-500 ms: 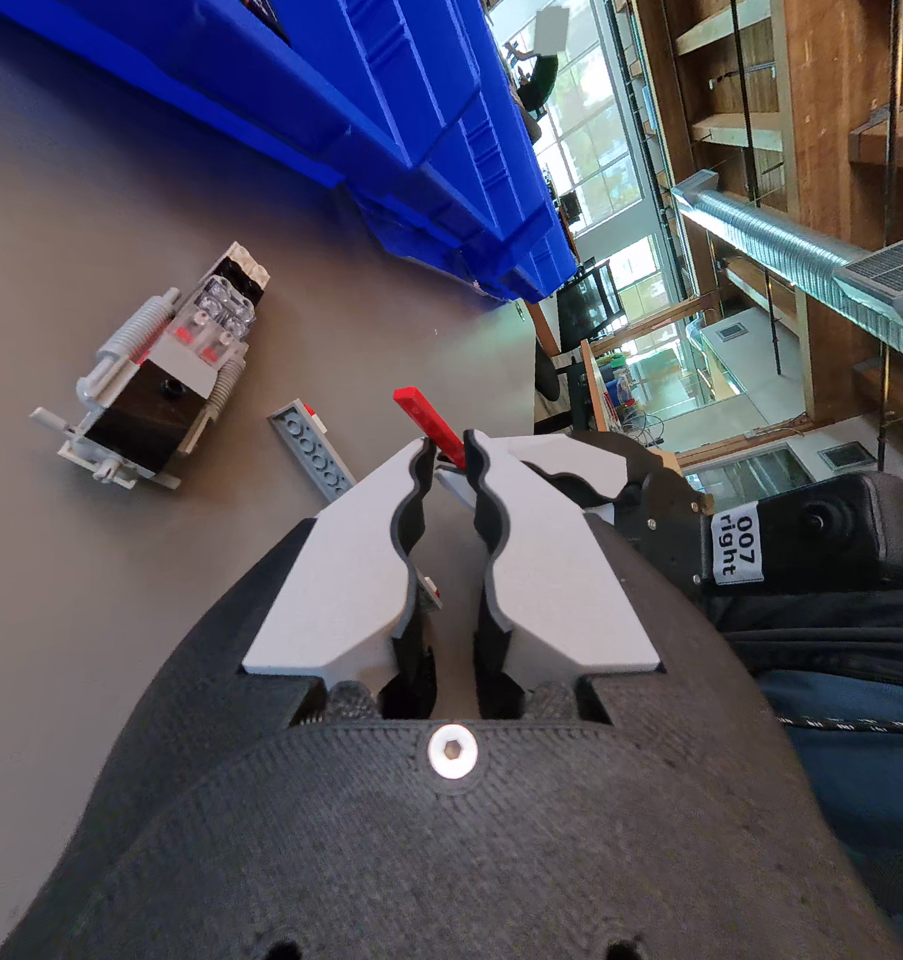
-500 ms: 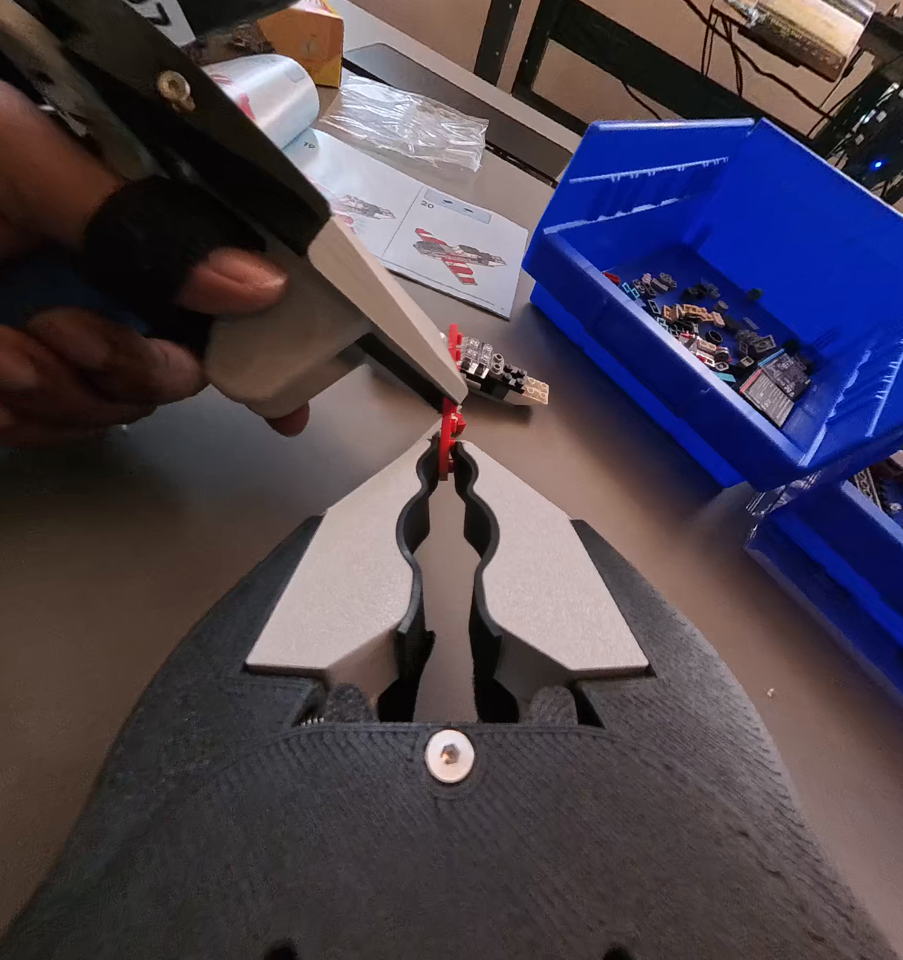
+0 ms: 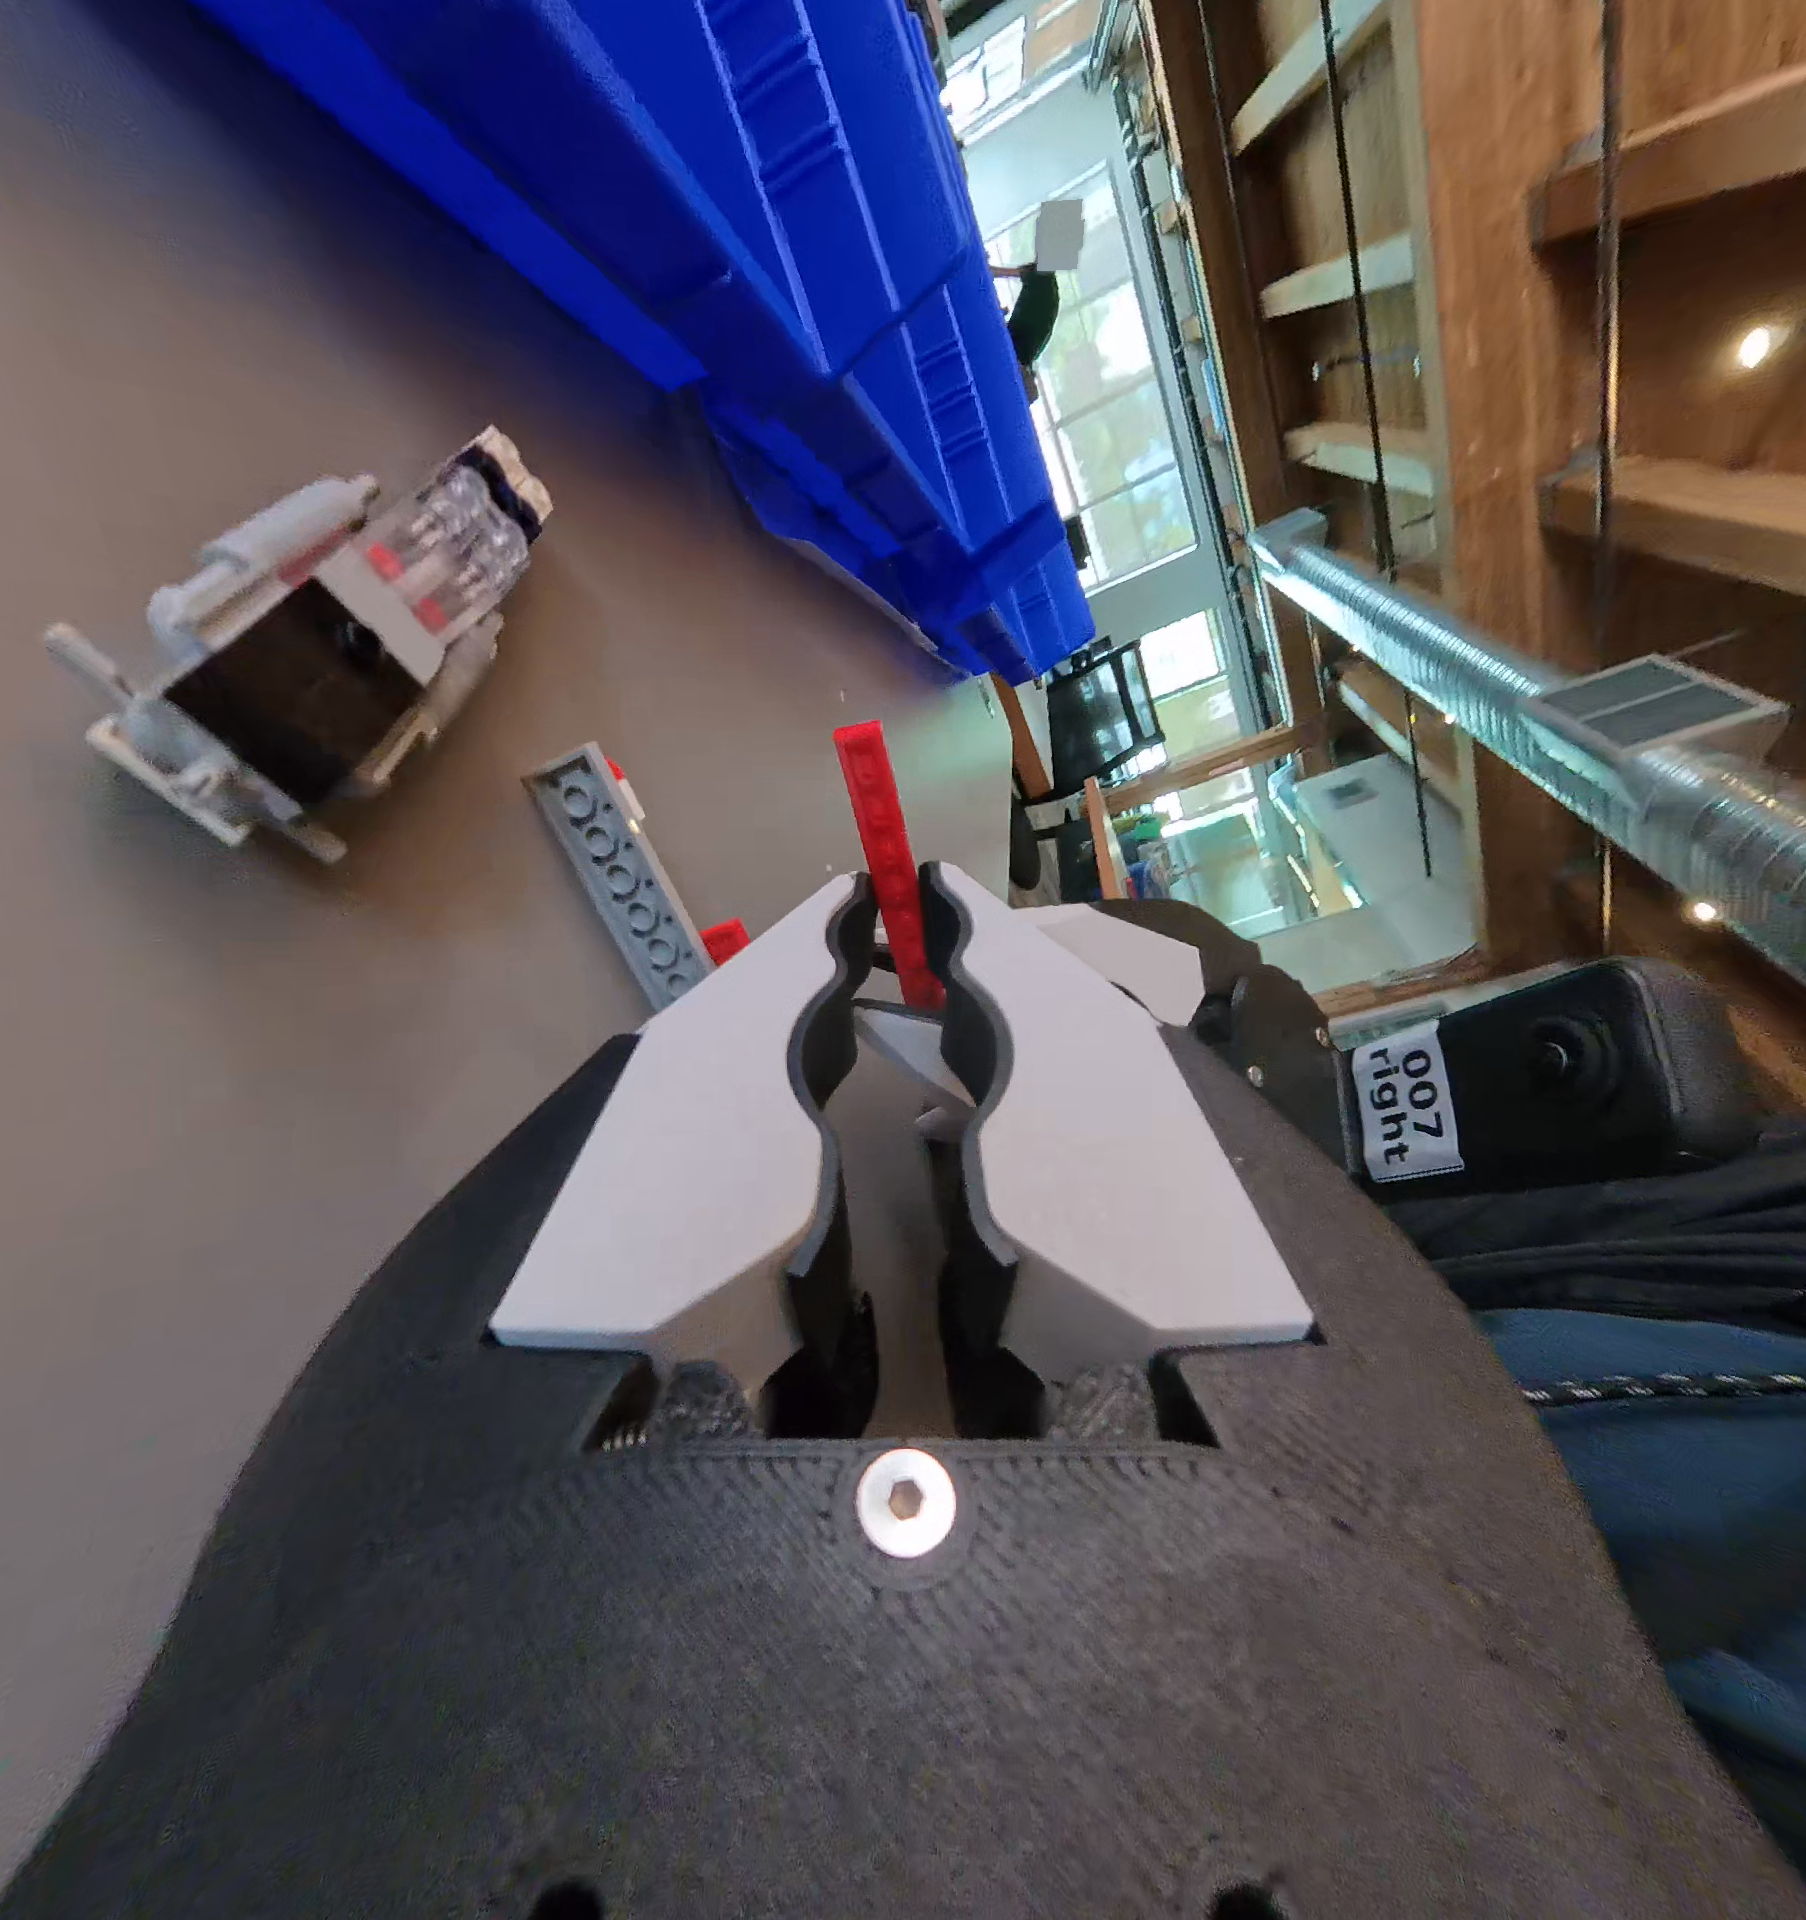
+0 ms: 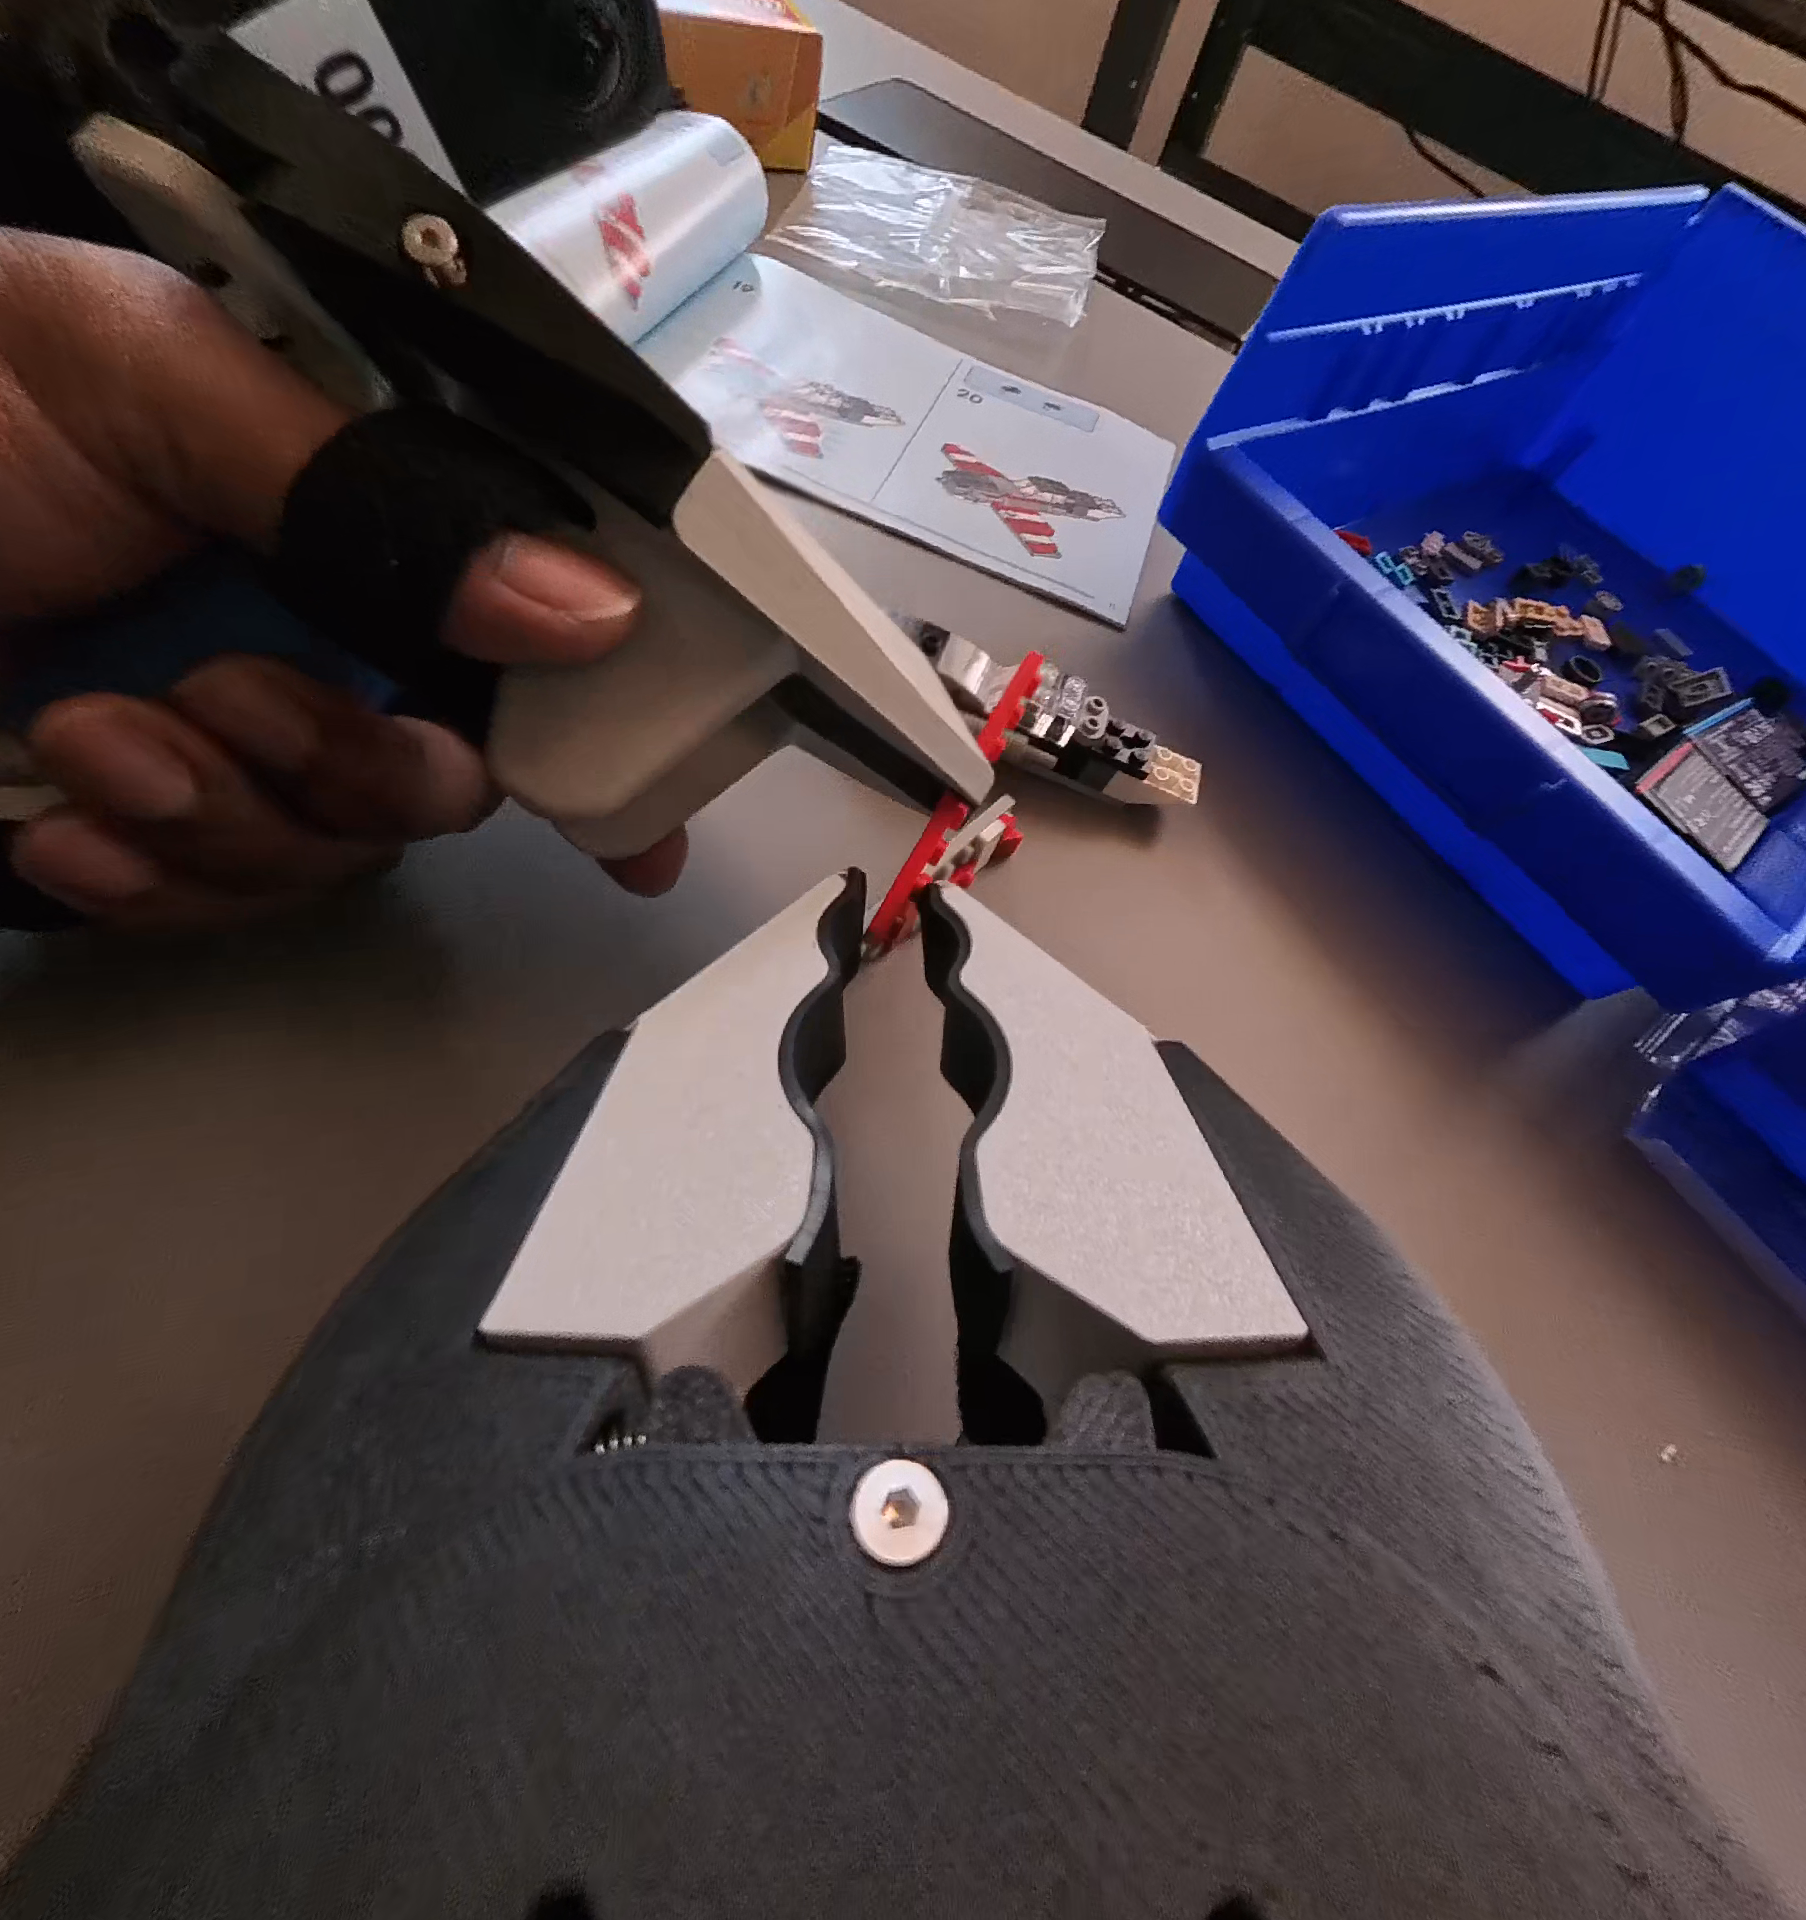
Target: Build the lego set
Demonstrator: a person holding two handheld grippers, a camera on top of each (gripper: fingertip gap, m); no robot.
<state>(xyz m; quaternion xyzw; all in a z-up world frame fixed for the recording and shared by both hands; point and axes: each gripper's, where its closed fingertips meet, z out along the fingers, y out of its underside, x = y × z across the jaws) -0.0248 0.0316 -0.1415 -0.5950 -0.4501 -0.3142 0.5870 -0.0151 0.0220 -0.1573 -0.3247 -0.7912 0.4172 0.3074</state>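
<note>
The grey tabletop (image 4: 1294, 1091) lies open toward the near edge; blue bins (image 4: 1564, 540) wall off its far right side. The partly built model (image 3: 296, 665) sits just where it sat half a second ago, well apart from both claws. The left claw (image 3: 897, 904) now pinches the red plate (image 3: 883, 842) upright rather than tilted. The right claw (image 4: 894, 904) pinches the same plate's lower end.

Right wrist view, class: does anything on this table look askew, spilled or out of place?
Nothing is spilled or damaged. The instruction booklet lies open with one side curling up, and an empty clear plastic bag lies crumpled behind it. Loose lego pieces stay inside the blue bin. Both grippers pinch one red lego plate in mid-air.
</note>
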